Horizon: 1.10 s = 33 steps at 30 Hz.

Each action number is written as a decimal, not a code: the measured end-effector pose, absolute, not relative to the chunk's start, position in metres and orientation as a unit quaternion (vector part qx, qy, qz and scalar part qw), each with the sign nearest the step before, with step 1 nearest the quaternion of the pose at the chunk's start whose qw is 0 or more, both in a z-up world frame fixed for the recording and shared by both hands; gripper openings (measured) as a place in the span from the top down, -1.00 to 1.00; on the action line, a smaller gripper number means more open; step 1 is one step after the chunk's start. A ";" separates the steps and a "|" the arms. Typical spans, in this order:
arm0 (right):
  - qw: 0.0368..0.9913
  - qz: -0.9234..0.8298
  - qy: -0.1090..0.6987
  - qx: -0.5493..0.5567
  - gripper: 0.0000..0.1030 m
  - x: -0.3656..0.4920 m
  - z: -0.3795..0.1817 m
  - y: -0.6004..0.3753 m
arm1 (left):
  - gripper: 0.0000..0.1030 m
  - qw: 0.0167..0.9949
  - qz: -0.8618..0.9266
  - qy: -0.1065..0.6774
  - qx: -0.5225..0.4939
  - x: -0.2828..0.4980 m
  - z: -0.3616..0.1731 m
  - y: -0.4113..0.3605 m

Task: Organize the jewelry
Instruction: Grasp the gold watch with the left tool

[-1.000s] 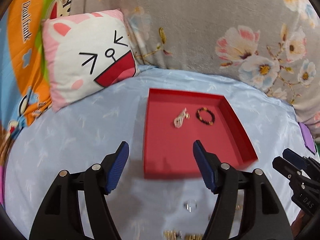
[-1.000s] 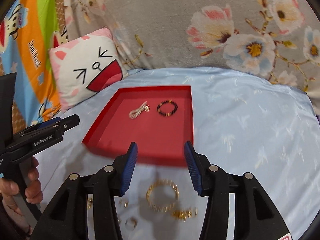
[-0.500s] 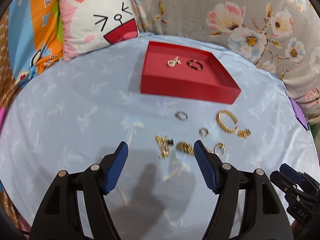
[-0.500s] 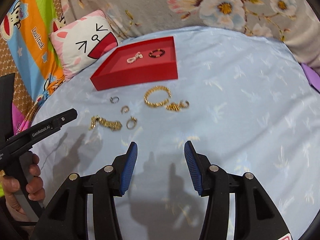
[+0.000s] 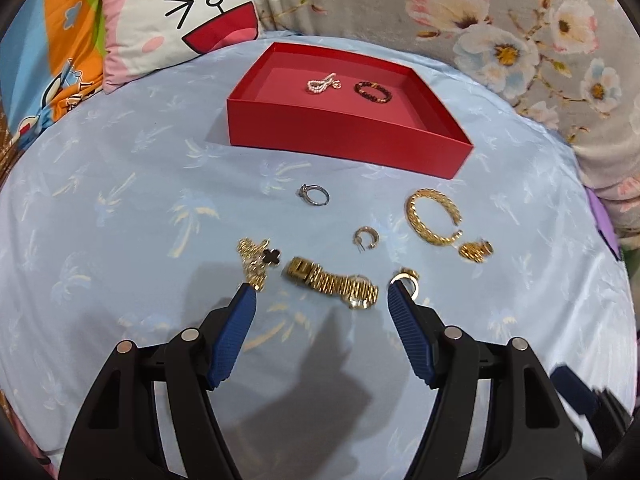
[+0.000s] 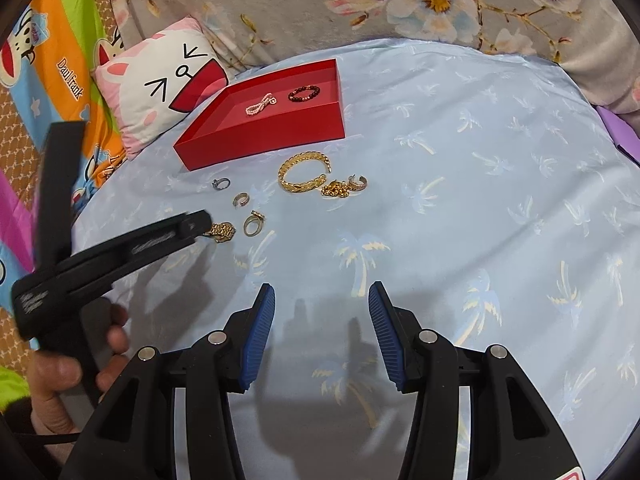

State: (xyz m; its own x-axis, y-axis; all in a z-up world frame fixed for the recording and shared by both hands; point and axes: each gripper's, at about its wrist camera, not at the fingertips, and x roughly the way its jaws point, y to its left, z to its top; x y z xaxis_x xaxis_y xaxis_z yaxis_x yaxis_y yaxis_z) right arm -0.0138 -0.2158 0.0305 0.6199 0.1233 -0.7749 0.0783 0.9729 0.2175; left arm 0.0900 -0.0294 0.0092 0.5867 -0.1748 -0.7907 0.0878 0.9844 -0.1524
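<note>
Bed [image 5: 120, 184], blue palm-print sheet. Red tray [image 5: 348, 132] at 12 o'clock holds pearl bracelet [image 5: 322, 83] and dark bead bracelet [image 5: 373, 91]. Loose below the tray: gold bangle [image 5: 430, 216], gold watch [image 5: 334, 283], silver ring [image 5: 316, 194]. Left gripper [image 5: 322, 294] fingers spread, flanking the watch, nothing pinched. Right gripper [image 6: 322, 294] fingers spread over bare sheet at 6 o'clock.

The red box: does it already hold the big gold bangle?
No. The gold bangle lies on the blue bedsheet in front of the red box, which holds only a pearl piece and a dark beaded bracelet.
</note>
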 end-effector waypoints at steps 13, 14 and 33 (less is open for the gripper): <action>0.889 0.017 0.440 0.128 0.06 -0.010 0.026 -0.219 | -0.31 0.899 -0.045 0.434 0.027 0.078 -0.006 -0.014; 0.888 0.017 0.441 0.128 0.06 -0.010 0.025 -0.219 | -0.31 0.898 -0.046 0.436 0.023 0.076 -0.007 -0.007; 0.886 0.022 0.445 0.127 0.06 0.002 0.019 -0.215 | 0.66 0.891 -0.117 0.438 0.002 0.066 -0.006 -0.012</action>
